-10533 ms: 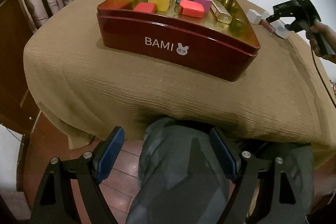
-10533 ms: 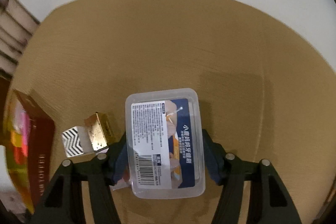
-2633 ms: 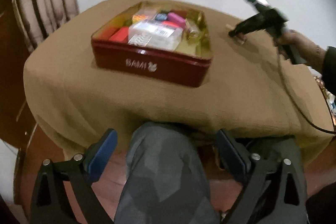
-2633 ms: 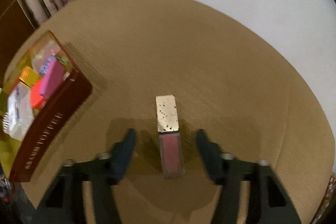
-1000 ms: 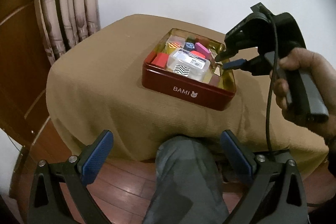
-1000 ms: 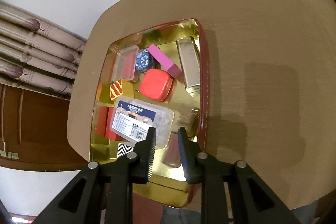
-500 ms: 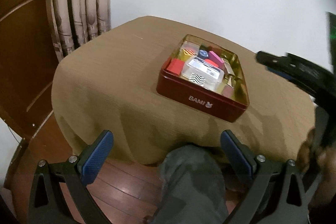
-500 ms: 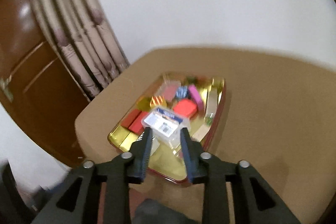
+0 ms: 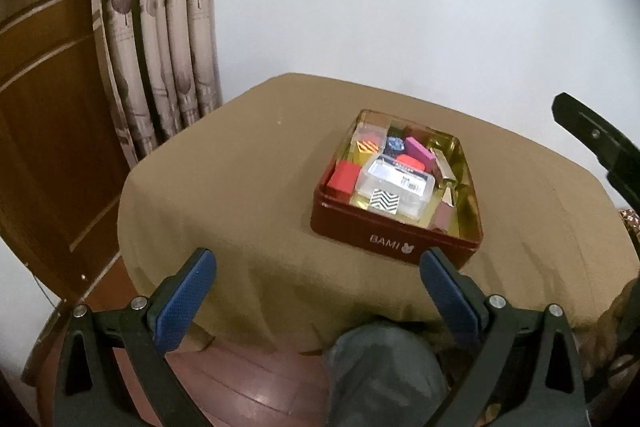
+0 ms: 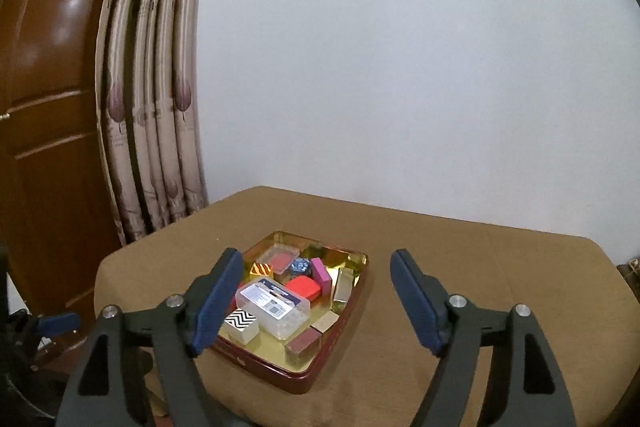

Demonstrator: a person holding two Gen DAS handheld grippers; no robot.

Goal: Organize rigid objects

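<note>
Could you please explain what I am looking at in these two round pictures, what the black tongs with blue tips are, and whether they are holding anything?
There is no robot here. A person holds a hand tool in each hand, and each tool has two fingers with blue pads and a wide-angle camera looking along them, which makes the pictures round. One picture is from the left gripper, the other from the right gripper. Both look at a table under a tan cloth bearing a red tin marked BAMI. Inside lie small items, among them a clear plastic box, a zigzag-patterned block and a lip gloss tube. Neither gripper holds anything: both are open, and the right one's jaws have just been opening with nothing between them.
</note>
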